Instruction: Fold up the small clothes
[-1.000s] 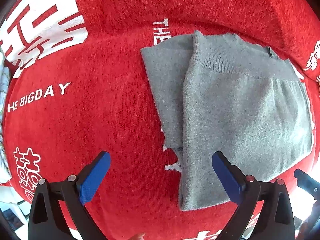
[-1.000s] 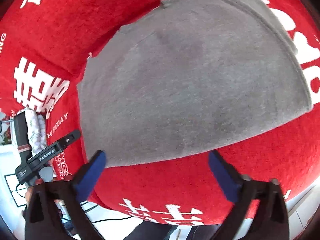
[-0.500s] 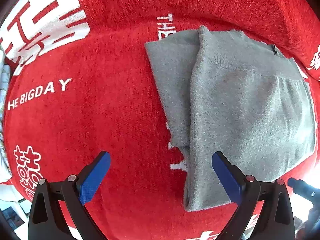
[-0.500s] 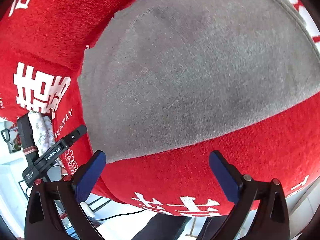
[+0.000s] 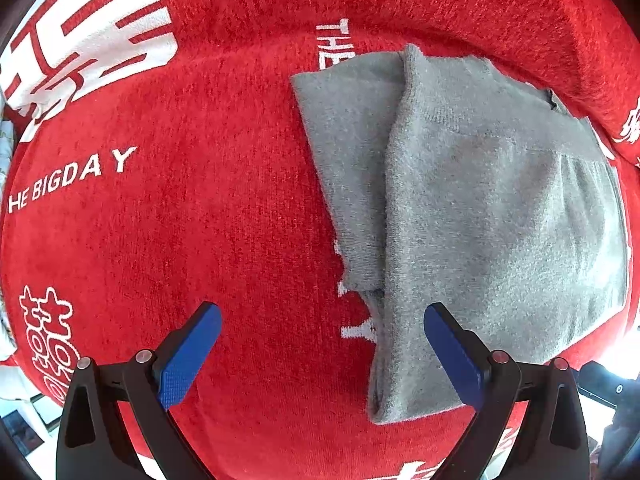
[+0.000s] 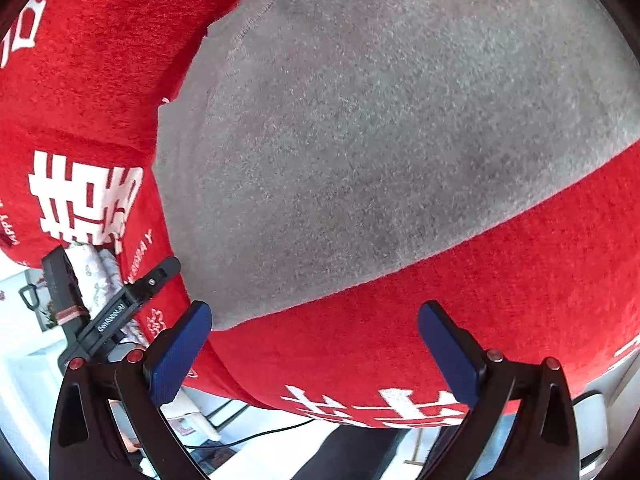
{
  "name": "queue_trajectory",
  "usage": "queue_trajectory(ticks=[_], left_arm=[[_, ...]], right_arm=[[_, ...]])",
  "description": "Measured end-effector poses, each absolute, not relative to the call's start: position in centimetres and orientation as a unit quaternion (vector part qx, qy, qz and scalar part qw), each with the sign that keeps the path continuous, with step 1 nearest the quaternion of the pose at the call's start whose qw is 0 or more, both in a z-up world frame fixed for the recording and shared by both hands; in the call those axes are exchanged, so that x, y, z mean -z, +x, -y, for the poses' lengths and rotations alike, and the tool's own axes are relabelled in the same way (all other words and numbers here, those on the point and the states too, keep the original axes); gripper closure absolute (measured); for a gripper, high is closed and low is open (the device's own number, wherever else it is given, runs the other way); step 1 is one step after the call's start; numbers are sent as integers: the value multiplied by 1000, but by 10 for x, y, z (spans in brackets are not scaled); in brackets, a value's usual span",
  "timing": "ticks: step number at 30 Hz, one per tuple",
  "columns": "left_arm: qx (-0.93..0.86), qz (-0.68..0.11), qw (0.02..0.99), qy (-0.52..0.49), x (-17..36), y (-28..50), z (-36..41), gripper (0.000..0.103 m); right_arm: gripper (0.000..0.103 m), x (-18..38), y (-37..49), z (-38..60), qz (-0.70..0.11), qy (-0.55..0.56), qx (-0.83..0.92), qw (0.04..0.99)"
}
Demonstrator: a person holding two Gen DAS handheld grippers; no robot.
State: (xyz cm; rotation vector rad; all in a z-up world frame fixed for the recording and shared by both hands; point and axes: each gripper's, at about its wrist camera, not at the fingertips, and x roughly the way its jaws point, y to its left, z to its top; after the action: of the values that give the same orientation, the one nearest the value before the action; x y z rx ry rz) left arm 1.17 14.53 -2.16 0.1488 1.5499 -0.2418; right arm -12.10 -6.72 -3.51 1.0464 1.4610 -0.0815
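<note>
A grey knit garment (image 5: 480, 208) lies folded on the red cloth, with one layer overlapping a narrower layer on its left. My left gripper (image 5: 320, 348) is open and empty, hovering over the garment's near left corner. In the right wrist view the same grey garment (image 6: 380, 132) fills most of the frame. My right gripper (image 6: 316, 344) is open and empty, just above the garment's near edge. The left gripper (image 6: 120, 304) also shows at the left of that view.
The red cloth (image 5: 160, 220) with white lettering and characters covers the surface. Its near edge (image 6: 360, 412) drops off to a white floor with a black cable. A floral fabric (image 6: 96, 276) lies beyond the left edge.
The right gripper has moved closer in over the garment, which now fills more of its view. The left gripper shifted slightly left, so the garment sits further right.
</note>
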Motion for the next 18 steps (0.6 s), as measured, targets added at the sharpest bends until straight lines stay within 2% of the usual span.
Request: queue_trajectory(ticks=[12,18], left_arm=[[116,-702,701,57,39,10,-156,2],[149,-703,695,-14,46,18,-176,2]], right_arm=[[0,55,-127,55,-575,565,-7,592],[0,66,-131,48,-542,605,-18,584]])
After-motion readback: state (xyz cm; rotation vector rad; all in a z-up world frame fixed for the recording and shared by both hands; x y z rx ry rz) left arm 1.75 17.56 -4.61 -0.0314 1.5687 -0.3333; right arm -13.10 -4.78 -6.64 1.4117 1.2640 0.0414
